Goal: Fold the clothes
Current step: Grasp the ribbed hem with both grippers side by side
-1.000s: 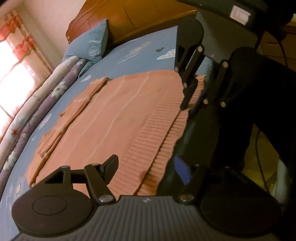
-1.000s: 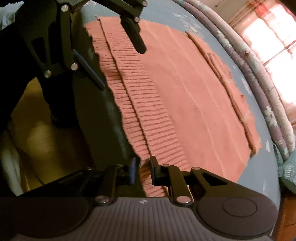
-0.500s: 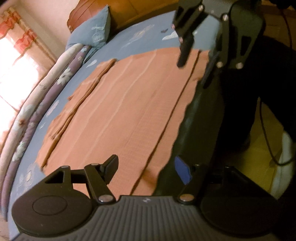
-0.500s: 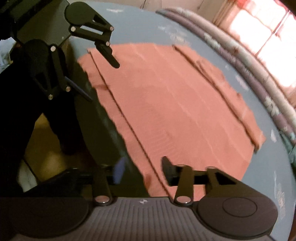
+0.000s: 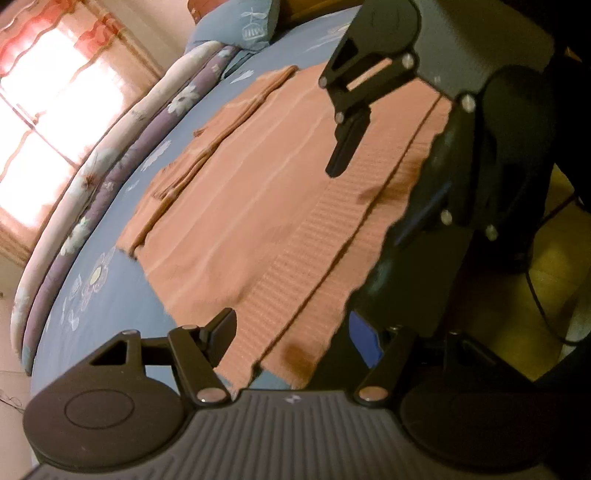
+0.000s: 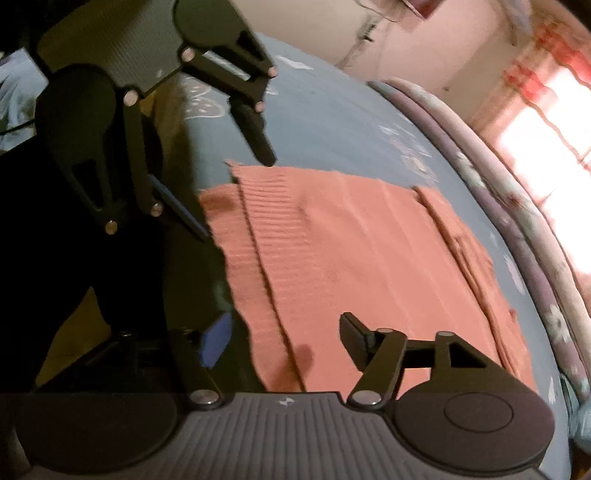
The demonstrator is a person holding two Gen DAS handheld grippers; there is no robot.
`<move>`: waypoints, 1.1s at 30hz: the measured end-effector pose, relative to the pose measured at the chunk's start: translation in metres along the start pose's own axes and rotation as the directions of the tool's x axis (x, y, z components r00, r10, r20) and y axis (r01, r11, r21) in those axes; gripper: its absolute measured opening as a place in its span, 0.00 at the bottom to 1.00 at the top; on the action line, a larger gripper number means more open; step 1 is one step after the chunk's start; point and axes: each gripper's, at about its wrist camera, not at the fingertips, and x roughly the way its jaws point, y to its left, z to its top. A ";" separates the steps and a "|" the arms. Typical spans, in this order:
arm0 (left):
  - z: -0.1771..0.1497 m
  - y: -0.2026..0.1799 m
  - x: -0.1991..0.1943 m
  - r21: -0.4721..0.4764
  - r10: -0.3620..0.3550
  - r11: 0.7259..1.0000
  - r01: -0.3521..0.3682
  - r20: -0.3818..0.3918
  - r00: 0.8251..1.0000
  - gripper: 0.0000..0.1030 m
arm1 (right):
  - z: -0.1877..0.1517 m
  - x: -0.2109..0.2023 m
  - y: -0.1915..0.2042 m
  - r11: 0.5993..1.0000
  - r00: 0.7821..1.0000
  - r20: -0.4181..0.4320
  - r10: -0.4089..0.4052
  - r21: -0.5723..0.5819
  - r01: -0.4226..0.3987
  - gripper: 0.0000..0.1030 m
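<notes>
Both your grippers, left [image 5: 291, 332] and right [image 6: 284, 332], spread empty over sweater [image 5: 258, 206] hem, which runs toward 1 o'clock from left.

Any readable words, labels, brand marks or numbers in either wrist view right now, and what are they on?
No readable text in either view.
Left claw body: a small pale emblem at the front edge, a shape only, no letters.
Right claw body: the same small emblem, no letters.
Bedsheet and pillow: white drawn motifs only, no words.
Orange sweater: no label visible.
</notes>
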 end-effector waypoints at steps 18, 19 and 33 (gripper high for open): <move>0.006 -0.008 0.003 0.021 0.022 1.000 -0.024 0.080 0.997 0.72 | -0.006 0.011 0.004 0.974 0.974 -0.060 -0.217 0.058 0.221 0.73; 0.007 -0.009 0.004 0.022 0.026 0.999 -0.028 0.083 0.996 0.72 | -0.006 0.011 0.003 0.971 0.973 -0.060 -0.225 0.066 0.229 0.73; 0.007 -0.014 0.009 0.028 0.012 0.999 -0.014 0.095 0.995 0.72 | 0.006 0.028 0.009 0.964 0.963 -0.049 -0.264 0.019 0.265 0.72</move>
